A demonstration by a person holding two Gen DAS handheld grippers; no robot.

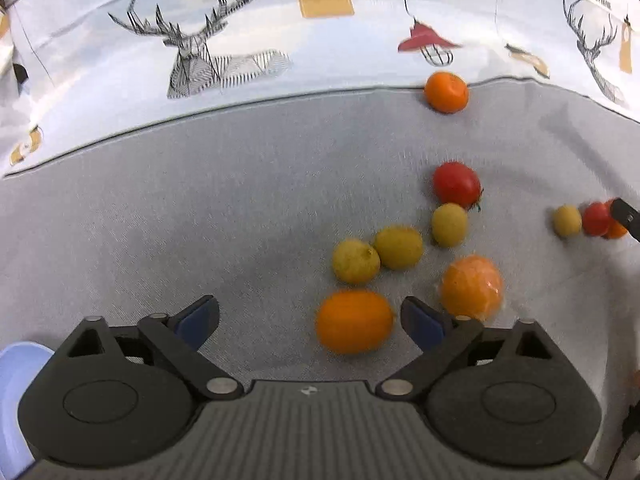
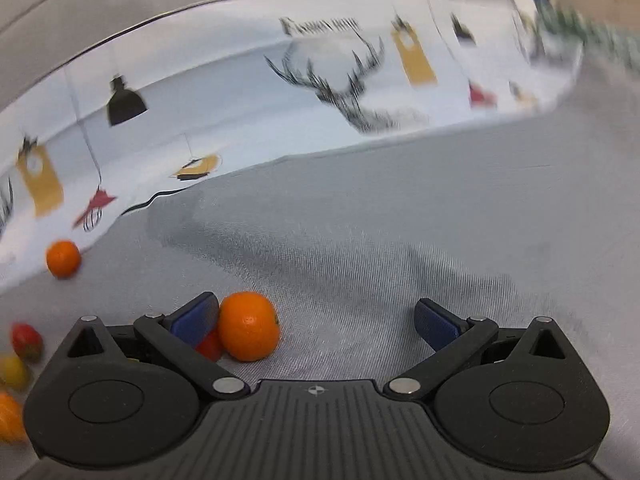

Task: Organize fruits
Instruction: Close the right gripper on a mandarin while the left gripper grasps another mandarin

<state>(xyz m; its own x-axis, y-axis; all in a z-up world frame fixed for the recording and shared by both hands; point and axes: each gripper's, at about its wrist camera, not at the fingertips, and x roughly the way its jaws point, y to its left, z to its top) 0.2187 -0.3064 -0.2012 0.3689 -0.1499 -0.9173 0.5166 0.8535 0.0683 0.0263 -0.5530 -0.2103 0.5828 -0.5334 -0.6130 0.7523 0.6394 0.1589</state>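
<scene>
A grey woven cloth (image 1: 200,220) covers the work surface. Behind it lies a white printed fabric (image 1: 100,60) bearing black line-drawn deer heads (image 1: 192,52), mustard tags and hanging lamps.

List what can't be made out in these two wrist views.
- Pale blue rounded object, left wrist view: cut off by the frame edge and hidden by the gripper body; identity unclear.
- Small red fruit, right wrist view: mostly hidden behind the right gripper's fingers and the round orange fruit.
- Green blurred shape, right wrist view: motion blur.
</scene>
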